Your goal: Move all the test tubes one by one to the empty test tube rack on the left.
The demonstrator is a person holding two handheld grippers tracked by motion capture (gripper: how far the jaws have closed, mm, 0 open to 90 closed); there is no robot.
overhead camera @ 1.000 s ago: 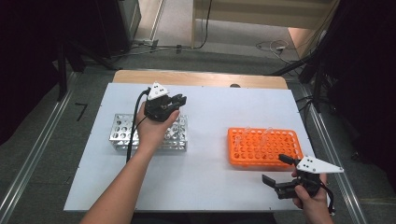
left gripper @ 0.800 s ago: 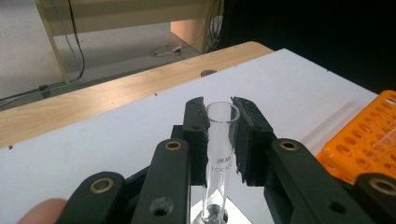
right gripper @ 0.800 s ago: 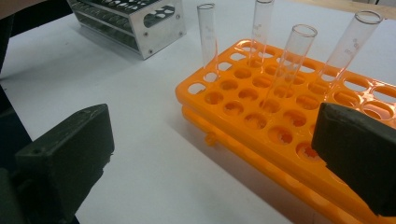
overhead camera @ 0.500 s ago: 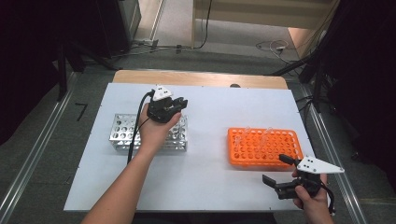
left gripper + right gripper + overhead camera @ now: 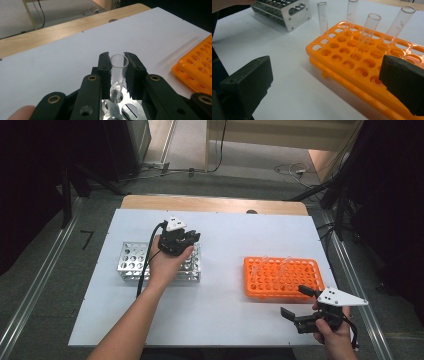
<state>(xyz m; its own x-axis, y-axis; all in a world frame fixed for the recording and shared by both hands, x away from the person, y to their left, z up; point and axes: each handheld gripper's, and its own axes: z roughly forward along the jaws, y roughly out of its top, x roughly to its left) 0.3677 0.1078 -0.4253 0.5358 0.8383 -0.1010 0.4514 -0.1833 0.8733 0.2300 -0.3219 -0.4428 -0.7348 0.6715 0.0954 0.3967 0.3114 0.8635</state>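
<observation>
Nearest, the right gripper point(image 5: 306, 309) hangs with matte black jaws wide apart before the glossy orange plastic rack point(image 5: 281, 278). Farther off, the left gripper point(image 5: 117, 72) pinches a clear glass tube point(image 5: 117, 75) over the perforated metal rack point(image 5: 131, 262).

Left hand-held gripper point(image 5: 117, 75) clamped — right hand-held gripper point(image 5: 300, 307) agape

table: white top point(image 5: 225, 320) with a wooden strip point(image 5: 215, 204) along its far edge | floor: grey point(image 5: 45, 270), metal rails point(image 5: 30, 305) on both sides | beyond: cables point(image 5: 292, 169) on the floor, wooden furniture point(image 5: 280, 130) | surroundings: dark at left and right
</observation>
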